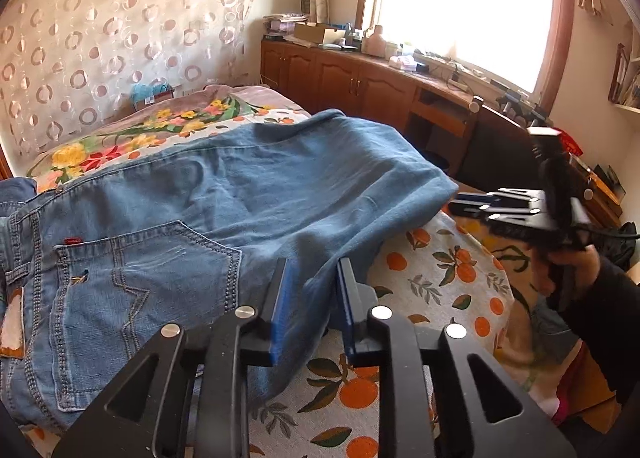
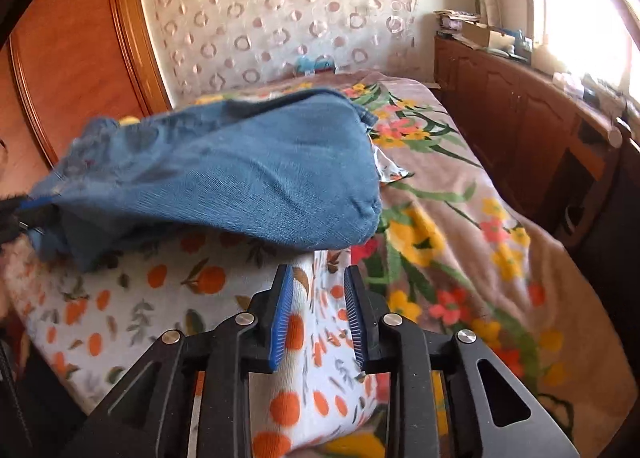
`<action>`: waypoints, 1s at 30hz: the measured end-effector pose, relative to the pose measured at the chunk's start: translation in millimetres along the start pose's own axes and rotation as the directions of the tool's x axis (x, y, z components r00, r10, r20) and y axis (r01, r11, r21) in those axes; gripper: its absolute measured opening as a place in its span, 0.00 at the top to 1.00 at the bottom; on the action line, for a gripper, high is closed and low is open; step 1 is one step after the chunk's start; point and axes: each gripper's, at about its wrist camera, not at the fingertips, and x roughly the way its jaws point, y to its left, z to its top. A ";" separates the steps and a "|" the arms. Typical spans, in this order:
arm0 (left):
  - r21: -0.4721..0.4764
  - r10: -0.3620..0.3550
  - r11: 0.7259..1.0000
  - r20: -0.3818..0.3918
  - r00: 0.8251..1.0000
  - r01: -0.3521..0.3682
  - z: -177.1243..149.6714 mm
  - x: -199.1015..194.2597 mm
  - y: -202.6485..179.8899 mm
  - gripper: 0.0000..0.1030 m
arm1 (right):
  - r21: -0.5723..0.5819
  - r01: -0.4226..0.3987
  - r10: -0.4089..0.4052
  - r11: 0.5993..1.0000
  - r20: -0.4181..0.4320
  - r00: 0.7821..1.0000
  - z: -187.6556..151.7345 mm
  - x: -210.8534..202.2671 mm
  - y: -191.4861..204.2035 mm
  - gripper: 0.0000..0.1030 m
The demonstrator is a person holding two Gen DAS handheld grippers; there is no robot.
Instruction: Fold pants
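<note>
Bed (image 1: 440,270): orange-print sheet under both grippers.
Jeans (image 1: 240,194): folded heap ahead of the left gripper, long axis running left to right, fold end toward the right gripper.
Left gripper (image 1: 312,298): narrow gap, denim edge lying between the pads; nearer the jeans, though a firm pinch cannot be told.
Right gripper (image 2: 316,310): narrowly parted, only sheet showing between; jeans just ahead and left, apart.
</note>
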 end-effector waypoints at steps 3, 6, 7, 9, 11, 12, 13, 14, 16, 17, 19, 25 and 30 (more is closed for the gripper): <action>-0.008 0.001 1.000 0.019 1.000 0.000 0.4 -7.9 3.3 0.77 | -0.002 0.018 -0.018 1.000 0.011 1.000 12.8 12.3 1.1 0.73; -0.012 0.010 1.000 0.032 0.999 -0.010 -0.2 -17.2 8.4 0.77 | 0.009 0.055 -0.055 0.998 0.040 0.998 25.0 15.9 -3.0 0.73; -0.014 0.015 1.000 0.035 0.999 -0.015 -0.8 -20.0 9.9 0.77 | 0.019 0.072 -0.073 0.997 0.039 0.997 26.8 15.7 -5.3 0.77; -0.023 0.024 0.999 0.044 0.999 -0.023 -3.1 -27.2 16.4 0.77 | 0.039 0.074 -0.076 0.996 0.043 0.996 30.3 12.9 -9.0 0.96; -0.031 0.034 0.999 0.051 0.998 -0.033 -5.8 -32.7 22.5 0.76 | 0.046 0.046 -0.050 0.998 0.076 0.996 37.9 3.8 -9.6 0.99; -0.036 0.042 0.999 0.056 0.998 -0.040 -7.7 -36.0 26.8 0.76 | 0.045 0.030 -0.034 0.999 0.090 0.995 42.5 0.4 -8.9 0.99; -0.043 0.054 0.998 0.061 0.997 -0.051 -9.6 -39.7 31.9 0.75 | 0.037 0.036 -0.040 0.999 0.106 0.994 50.7 -3.0 -7.2 0.99; -0.049 0.060 0.997 0.064 0.996 -0.057 -10.8 -41.8 35.4 0.75 | 0.024 0.044 -0.046 0.999 0.122 0.991 56.5 -7.4 -4.7 0.99; -0.076 0.076 0.995 0.071 0.995 -0.071 -15.5 -49.3 49.6 0.74 | -0.003 0.053 -0.052 0.999 0.162 0.985 76.7 -16.1 7.7 0.99; -0.083 0.083 0.994 0.072 0.994 -0.077 -16.8 -51.0 53.9 0.74 | -0.015 0.048 -0.045 0.999 0.181 0.982 87.1 -20.3 15.0 0.99; -0.111 0.115 0.988 0.079 0.990 -0.106 -21.4 -59.8 69.8 0.65 | -0.051 0.026 -0.014 0.998 0.222 0.975 112.4 -27.2 37.0 0.99; -0.198 0.198 0.965 0.111 0.974 -0.174 -36.9 -89.8 110.5 0.39 | -0.232 -0.126 0.192 0.964 0.291 0.937 167.2 -34.6 151.1 0.99; -0.277 0.271 0.933 0.116 0.956 -0.231 -51.8 -110.3 146.5 0.38 | -0.361 -0.380 0.457 0.852 0.158 0.875 150.9 -26.7 255.5 0.99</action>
